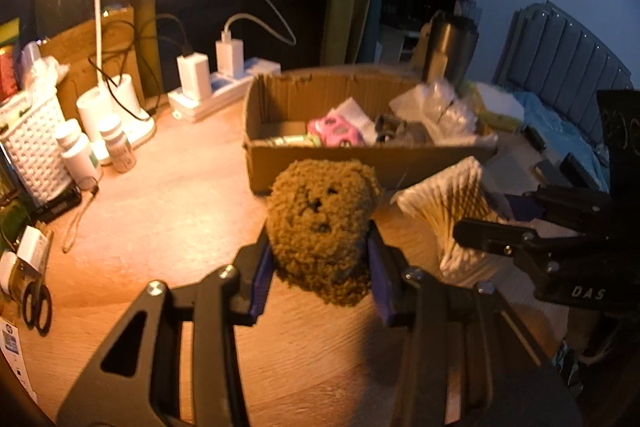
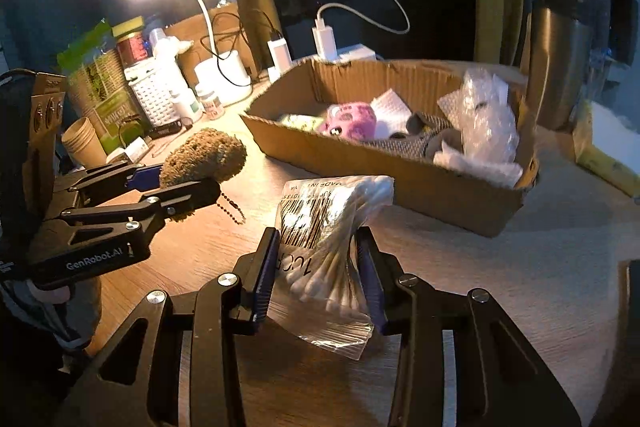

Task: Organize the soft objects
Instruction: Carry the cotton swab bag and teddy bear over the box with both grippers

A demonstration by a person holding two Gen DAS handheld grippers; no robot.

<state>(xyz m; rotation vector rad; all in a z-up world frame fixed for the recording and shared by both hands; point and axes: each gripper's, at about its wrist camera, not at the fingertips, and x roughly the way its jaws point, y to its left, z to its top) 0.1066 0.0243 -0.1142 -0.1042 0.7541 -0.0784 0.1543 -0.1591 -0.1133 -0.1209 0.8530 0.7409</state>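
Black left gripper [image 1: 320,267] is clamping a fuzzy brown plush keychain [image 1: 320,223]; right gripper [image 2: 318,275] is pinching a clear cotton-swab bag [image 2: 328,251], near the far cardboard box [image 2: 360,163]. Slippery plastic risks sliding free.

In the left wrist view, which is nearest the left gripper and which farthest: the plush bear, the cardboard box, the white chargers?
1. Plush bear, clamped in the left gripper.
2. Cardboard box, just behind the bear.
3. White chargers, back left by the lamp.

Fuzzy brown plush toy [image 1: 320,223]; glossy clear plastic swab bag [image 2: 320,267]; matt corrugated cardboard box [image 2: 400,183]; wood-grain desk [image 1: 168,211]
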